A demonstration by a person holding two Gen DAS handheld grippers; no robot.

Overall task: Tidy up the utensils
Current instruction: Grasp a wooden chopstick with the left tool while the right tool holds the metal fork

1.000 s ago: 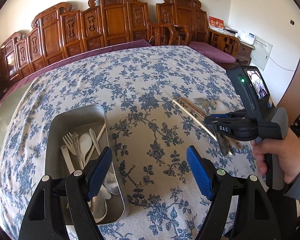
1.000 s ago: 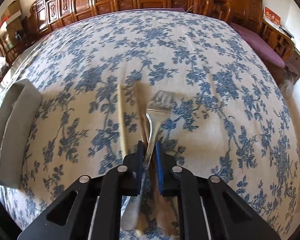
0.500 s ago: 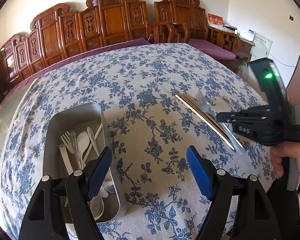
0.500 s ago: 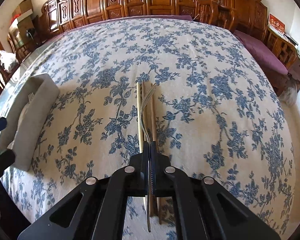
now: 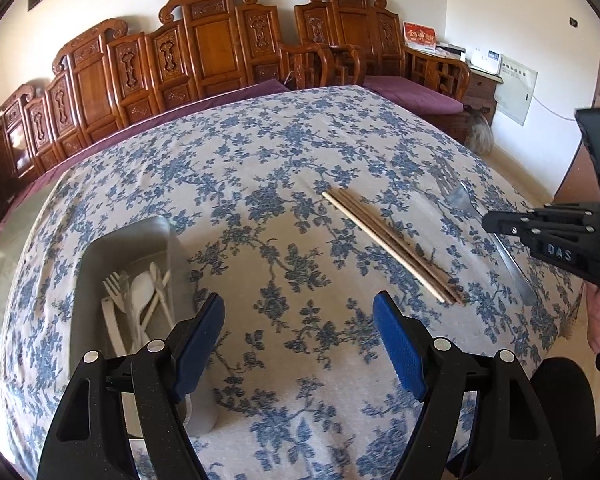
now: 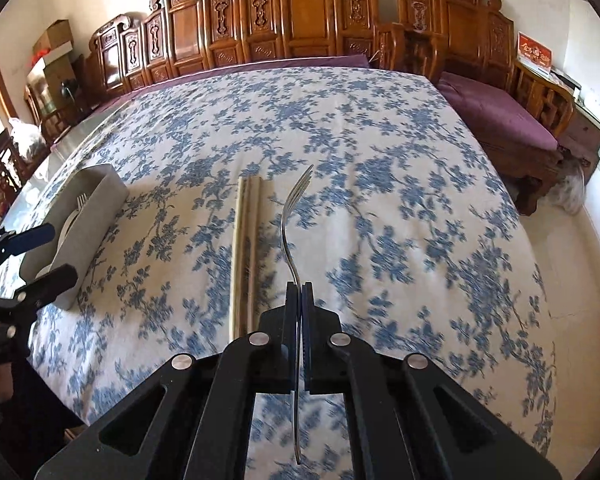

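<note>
The right gripper (image 6: 299,292) is clamped on a metal fork (image 6: 290,216). The pads grip the handle near its middle; the tines point forward and the handle end projects back under the gripper body. The fork is clear of the tablecloth (image 6: 400,208), held above it. In the left wrist view the fork (image 5: 460,200) appears at the right edge, in front of the right gripper's black body.

The left gripper (image 5: 299,338) stands wide, with nothing between its blue pads (image 5: 398,352). It hangs over the cloth just right of the tray.

The tray (image 5: 100,252) is a grey rectangular container on the left part of the table. It holds white plastic utensils: a fork (image 5: 114,284), a spoon (image 5: 142,292), a knife-like piece (image 5: 114,330) and thin sticks (image 5: 160,284), all lying lengthwise. The near end of the tray is hidden behind the left finger.

A bundle of chopsticks (image 5: 392,242) lies on the cloth between tray and fork, well apart from the tray. Carved wooden chairs (image 5: 204,52) line the far side.
</note>
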